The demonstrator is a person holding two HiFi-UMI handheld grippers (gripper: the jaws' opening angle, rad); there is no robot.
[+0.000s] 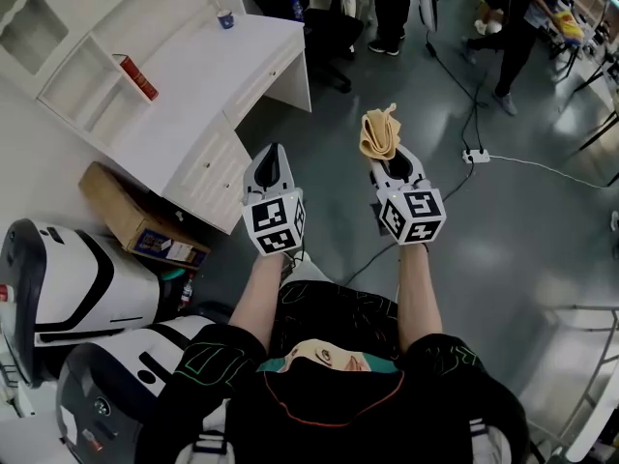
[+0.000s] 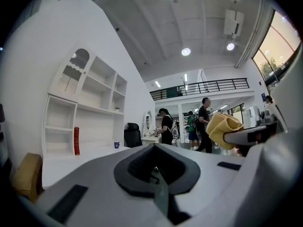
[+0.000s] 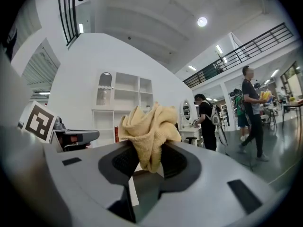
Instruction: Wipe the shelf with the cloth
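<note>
Well away from the white shelf [image 1: 68, 75], both tools hang in the air above the grey floor [image 1: 503, 230], side by side and a little apart. Right tool [image 1: 392, 162] is clamped on the yellow cloth [image 1: 379, 131]; in the right gripper view the cloth [image 3: 149, 126] bunches up out of the closed jaws of that tool [image 3: 149, 167] and stands above them in loose folds. Left tool [image 1: 272, 162] holds nothing: in the left gripper view its jaws [image 2: 156, 167] meet with only a thin seam between them. From that view the cloth [image 2: 222, 126] shows at the right, sticking out of the other tool.

Up and to the left in the head view, the shelf stands on the back of a white worktop [image 1: 193, 75]. A red book [image 1: 135, 76] stands in one of the lower compartments, and a small blue cup [image 1: 225, 19] sits on the worktop near its far end. A black chair [image 1: 334, 22] stands past that end. A cardboard box [image 1: 131, 216] lies on the floor against the near side of the worktop. To the right of the tools, a white power strip [image 1: 475, 156] with its cable lies on the floor. People stand and walk farther off in the room
</note>
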